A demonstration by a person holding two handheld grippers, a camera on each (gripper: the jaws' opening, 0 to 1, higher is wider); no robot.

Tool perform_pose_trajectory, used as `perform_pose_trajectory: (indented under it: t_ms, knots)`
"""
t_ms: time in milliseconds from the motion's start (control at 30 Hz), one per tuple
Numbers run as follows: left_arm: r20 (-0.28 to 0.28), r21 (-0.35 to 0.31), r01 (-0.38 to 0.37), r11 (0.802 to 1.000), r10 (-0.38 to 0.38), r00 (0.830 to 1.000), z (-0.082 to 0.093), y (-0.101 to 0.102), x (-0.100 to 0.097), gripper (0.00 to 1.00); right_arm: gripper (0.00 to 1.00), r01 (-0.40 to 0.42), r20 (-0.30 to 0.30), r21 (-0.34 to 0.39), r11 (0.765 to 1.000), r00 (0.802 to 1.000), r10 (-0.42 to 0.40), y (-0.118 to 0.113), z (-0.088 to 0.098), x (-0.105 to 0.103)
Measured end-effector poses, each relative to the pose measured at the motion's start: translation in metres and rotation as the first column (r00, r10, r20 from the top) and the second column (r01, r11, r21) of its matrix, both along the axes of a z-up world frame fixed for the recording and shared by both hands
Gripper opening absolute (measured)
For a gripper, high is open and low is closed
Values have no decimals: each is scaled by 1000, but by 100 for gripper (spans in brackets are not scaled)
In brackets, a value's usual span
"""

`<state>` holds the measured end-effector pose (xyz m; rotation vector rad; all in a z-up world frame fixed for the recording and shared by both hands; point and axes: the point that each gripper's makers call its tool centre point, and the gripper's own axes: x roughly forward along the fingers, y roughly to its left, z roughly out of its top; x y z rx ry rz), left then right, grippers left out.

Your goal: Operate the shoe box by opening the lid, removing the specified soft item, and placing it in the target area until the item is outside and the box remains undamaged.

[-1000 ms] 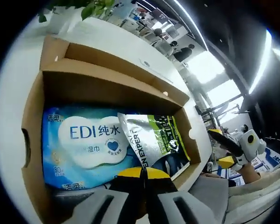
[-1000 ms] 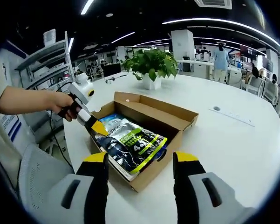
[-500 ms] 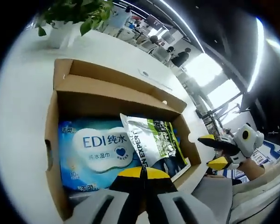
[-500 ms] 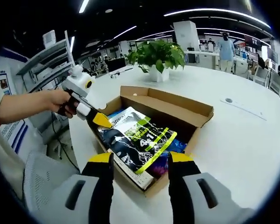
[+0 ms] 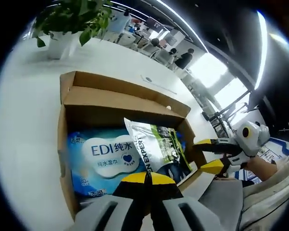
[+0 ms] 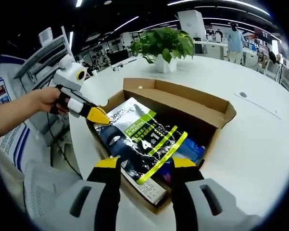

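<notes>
Though lidless, box (image 6: 216,126) tightly packed

**Open top, crowded floor of the box**

The cardboard box (image 6: 182,103) stands with its lid folded back, so the way in from above is free. Inside, a silver pouch (image 6: 144,142) lies tilted over a blue wipes pack (image 5: 108,156), leaving little bare room between the walls. The left tool (image 6: 102,117) sits at the near-left rim, jaws closed, blocking that corner. The white surface (image 6: 259,139) beyond the box lies bare; a potted plant (image 6: 163,45) stands well behind it.
</notes>
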<state>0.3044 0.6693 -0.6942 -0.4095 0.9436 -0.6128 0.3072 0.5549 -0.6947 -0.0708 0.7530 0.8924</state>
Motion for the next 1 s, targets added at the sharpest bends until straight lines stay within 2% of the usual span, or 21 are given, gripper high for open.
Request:
perform_pose_trajectory:
  t_ms: [333, 533, 600, 800, 1000]
  knots:
    - [25, 2, -24, 1000, 24, 999, -2, 10, -1, 0, 39, 7, -21, -13, 1000, 1000, -7, 12, -16, 19]
    - [32, 5, -28, 1000, 28, 999, -6, 13, -2, 0, 40, 16, -64, -14, 1000, 998, -17, 19, -25, 29]
    - [33, 4, -31, 1000, 31, 999, -7, 13, -2, 0, 40, 20, -93, -10, 1000, 995, -21, 21, -28, 29]
    - [39, 11, -30, 999, 30, 999, -11, 13, 1, 0, 37, 26, -129, -25, 999, 991, -29, 23, -37, 33]
    - [37, 50, -5, 999, 3, 999, -19, 12, -1, 0, 36, 64, -164, -6, 998, 984, -64, 24, -39, 37]
